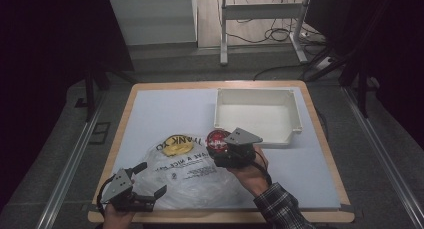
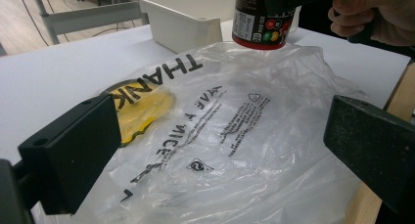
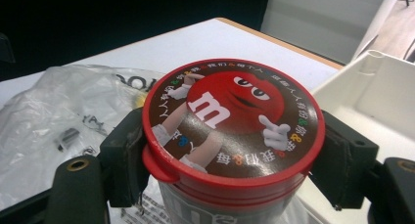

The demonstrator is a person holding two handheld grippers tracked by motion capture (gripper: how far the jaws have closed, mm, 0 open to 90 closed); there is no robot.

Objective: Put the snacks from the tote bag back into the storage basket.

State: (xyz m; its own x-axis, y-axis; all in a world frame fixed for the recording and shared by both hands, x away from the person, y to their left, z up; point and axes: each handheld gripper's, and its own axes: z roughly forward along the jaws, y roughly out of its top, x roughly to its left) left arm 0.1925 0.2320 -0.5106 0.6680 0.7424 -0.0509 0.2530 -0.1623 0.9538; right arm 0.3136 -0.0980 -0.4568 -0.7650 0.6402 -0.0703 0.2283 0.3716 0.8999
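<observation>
Right tongs (image 3: 235,160) clamp the candy tub (image 3: 232,136) above the plastic bag (image 2: 235,136); left tongs (image 2: 220,150) gape apart; next, carry to the white bin (image 1: 257,114).

My high view looks forward and down over the whole table (image 1: 320,189). My left gripper view sits low, close over the plastic bag (image 2: 235,136), facing the white tray (image 2: 181,23). My right gripper view hangs just above the candy tub (image 3: 232,121) (bag and tray appear in all three).
</observation>
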